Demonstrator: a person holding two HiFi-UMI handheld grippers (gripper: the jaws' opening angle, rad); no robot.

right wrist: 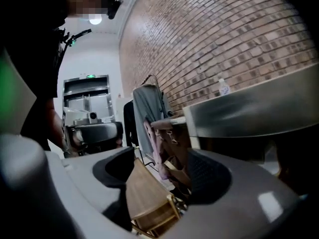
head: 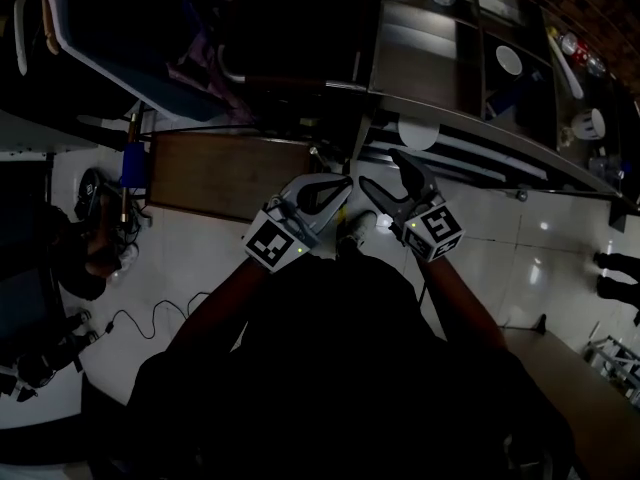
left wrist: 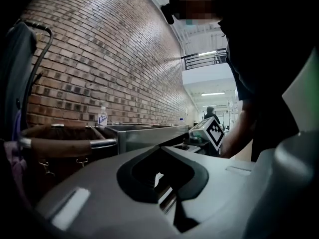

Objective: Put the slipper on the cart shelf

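Note:
No slipper shows in any view. The head view is very dark. My left gripper (head: 328,194) and right gripper (head: 388,184) are held close together in front of me, above the white tiled floor. The left gripper's (left wrist: 162,183) jaws stand together with only a slit of light between them and hold nothing. With nothing between its fingers, the right gripper (right wrist: 159,178) stands open. Through its gap I see the brown wooden cart shelf (right wrist: 144,195) with a gold frame. That cart top (head: 230,173) lies just beyond and left of the left gripper.
A stainless steel counter (head: 430,68) runs at the upper right, along a brick wall (left wrist: 99,59), with a small bottle (right wrist: 224,87) on it. Grey clothing (right wrist: 147,111) hangs beyond the cart. Cables (head: 130,318) trail on the floor at left. Someone's feet (head: 615,263) stand at far right.

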